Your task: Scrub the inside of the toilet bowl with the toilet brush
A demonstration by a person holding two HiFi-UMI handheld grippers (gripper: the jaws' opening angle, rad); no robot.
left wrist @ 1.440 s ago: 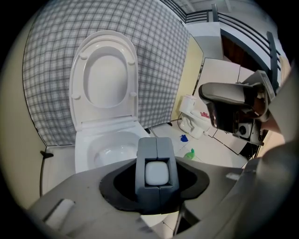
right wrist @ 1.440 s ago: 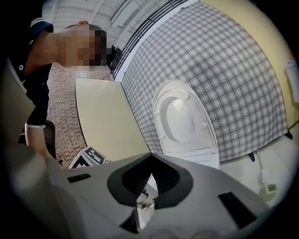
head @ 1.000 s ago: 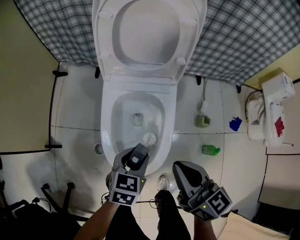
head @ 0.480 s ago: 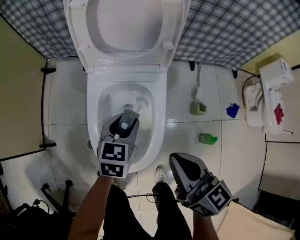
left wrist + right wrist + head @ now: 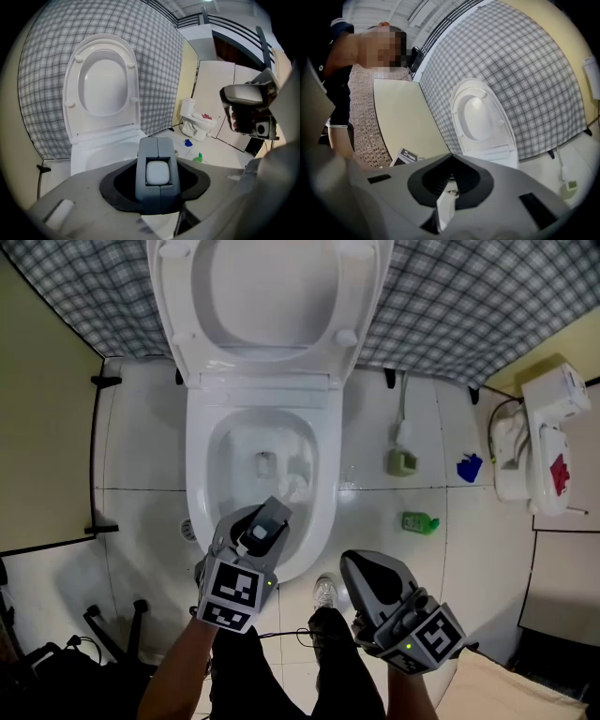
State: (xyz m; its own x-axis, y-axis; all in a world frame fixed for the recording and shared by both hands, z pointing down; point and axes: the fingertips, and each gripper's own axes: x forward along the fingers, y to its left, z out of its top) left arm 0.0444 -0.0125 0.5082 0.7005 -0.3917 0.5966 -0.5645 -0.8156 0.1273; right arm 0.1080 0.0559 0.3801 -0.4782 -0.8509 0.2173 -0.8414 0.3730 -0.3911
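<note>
Tiled floor (image 5: 141,456) surrounds the toilet bowl (image 5: 197,474); left tongs (image 5: 272,517) clamp the toilet brush (image 5: 295,486), its head just ahead inside the bowl; right tongs (image 5: 361,563) sit together beside the rim.

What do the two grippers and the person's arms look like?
The left gripper and right gripper are grey plastic shells, black round the jaws. Behind each sits a cube, left cube and right cube, with black-and-white square markers and a small green light. The forearms are bare; the right gripper view shows a dark sleeve with pale trim.
</note>
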